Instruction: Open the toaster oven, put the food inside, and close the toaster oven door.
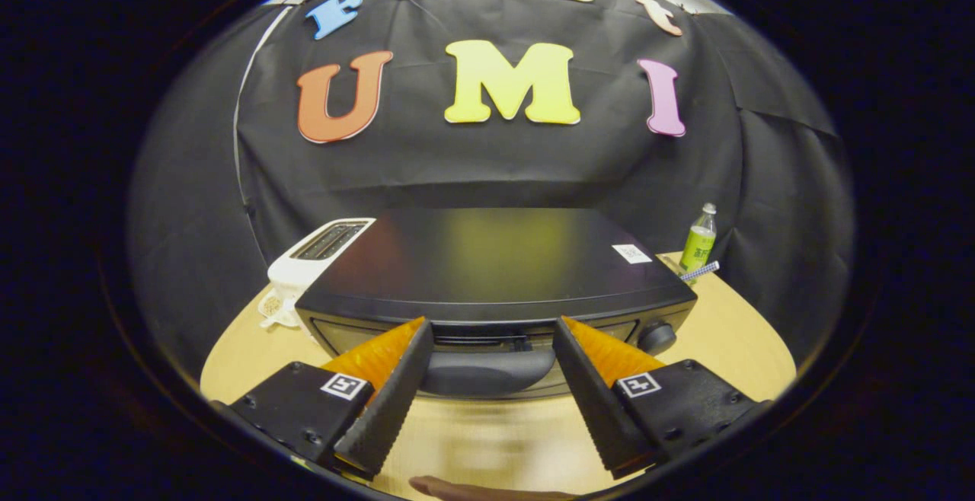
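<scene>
The gripper (491, 333) is spread wide, its two fingers well apart and gripping nothing. Between the fingertips, just ahead of them, sits the handle (487, 370) of the toaster oven (495, 272); each tip stands beside one end of that handle, and whether they touch the oven front I cannot tell. The door (503, 337) is closed, its handle running across the upper front. A round knob (656, 336) shows on the oven's front, just beyond the right-hand finger.

The toaster oven stands in the middle of the round wooden table (731, 341), its dark flat top reaching back toward the far edge and carrying a small white sticker (631, 253) near its far right corner. A white slot toaster (316, 265) stands touching or just beside the oven on the table's left side. A green bottle (698, 239) stands upright near the table's far right edge, with a small striped object (699, 271) at its foot.

A fingertip (472, 490) shows at the table's near edge, below the gripper.
</scene>
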Available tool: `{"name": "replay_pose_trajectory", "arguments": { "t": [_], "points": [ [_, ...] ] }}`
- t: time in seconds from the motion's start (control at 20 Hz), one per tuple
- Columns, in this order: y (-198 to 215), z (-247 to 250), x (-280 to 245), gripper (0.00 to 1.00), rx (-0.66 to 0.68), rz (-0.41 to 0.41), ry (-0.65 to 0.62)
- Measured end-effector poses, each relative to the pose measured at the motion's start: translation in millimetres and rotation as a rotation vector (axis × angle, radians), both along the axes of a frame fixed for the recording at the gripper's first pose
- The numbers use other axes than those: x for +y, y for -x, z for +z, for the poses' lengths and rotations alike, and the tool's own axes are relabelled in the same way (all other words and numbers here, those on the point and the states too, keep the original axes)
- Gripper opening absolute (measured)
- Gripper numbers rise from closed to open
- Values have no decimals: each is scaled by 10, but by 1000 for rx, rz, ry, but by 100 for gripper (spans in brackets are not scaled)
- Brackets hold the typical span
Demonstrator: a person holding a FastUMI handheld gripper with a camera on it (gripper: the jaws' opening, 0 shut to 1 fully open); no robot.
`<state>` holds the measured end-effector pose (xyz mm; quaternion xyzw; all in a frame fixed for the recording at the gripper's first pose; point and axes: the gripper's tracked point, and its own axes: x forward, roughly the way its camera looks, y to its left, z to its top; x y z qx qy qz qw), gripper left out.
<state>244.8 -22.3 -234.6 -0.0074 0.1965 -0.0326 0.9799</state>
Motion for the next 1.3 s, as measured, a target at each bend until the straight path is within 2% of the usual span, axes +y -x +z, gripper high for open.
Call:
{"name": "replay_pose_trajectory", "arguments": {
  "t": [0.3,0.55,0.9,1.1,1.15,1.3],
  "points": [
    [551,-232,7,100,30,45,9],
    [982,-618,-5,100,39,24,43],
    [1228,-1029,-8,100,55,35,-76],
    [1279,-1391,-22,100,153,27,-153],
    [1261,-1314,2,100,110,41,-159],
    [1401,-1389,70,100,159,132,-197]
  ]
}}
